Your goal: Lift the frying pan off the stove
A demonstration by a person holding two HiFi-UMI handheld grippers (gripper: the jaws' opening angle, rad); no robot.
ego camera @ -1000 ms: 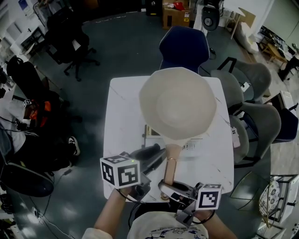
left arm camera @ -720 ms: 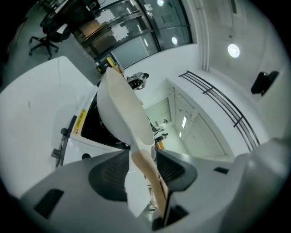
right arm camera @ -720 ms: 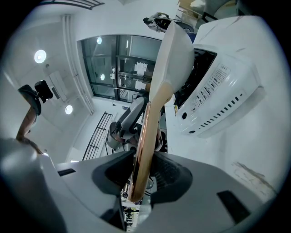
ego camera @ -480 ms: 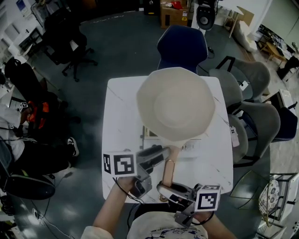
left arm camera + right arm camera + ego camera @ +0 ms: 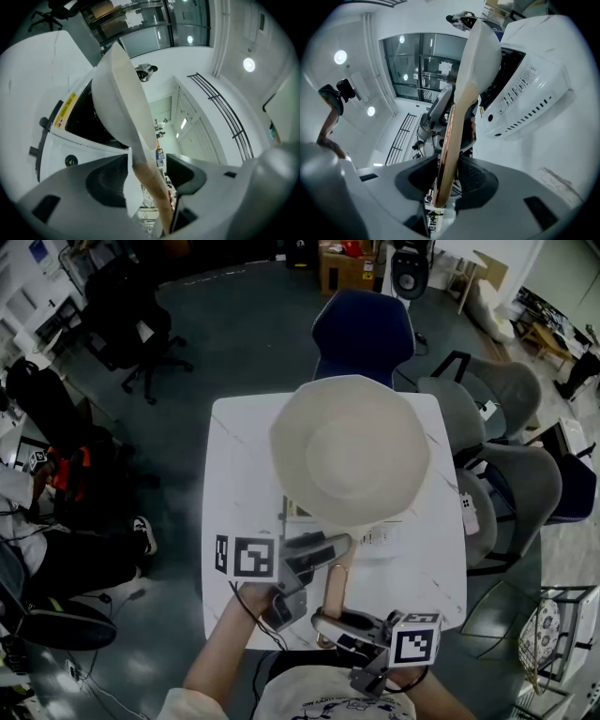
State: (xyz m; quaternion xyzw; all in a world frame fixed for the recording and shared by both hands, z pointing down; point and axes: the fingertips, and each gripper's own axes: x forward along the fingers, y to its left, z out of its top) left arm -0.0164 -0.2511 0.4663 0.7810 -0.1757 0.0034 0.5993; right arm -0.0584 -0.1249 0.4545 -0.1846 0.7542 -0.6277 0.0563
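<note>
Left gripper slack, right gripper clamped.
Lower centre of frame: left jaws, just opened wide, straddle the pan handle without pressing; right jaws pinch its near end.

Table, centre: stove set on it, toward the near edge. Pan held over the stove, most of it covered; handle run back toward the person. Left gripper brought in from the handle's left, near the pan; handle lies between its jaws, which have just been opening and stand apart. Right gripper set at the handle's near end, jaws closed on it. One chair placed behind the table; further chairs ranged along its right. Office chair stood far left, well apart.
</note>
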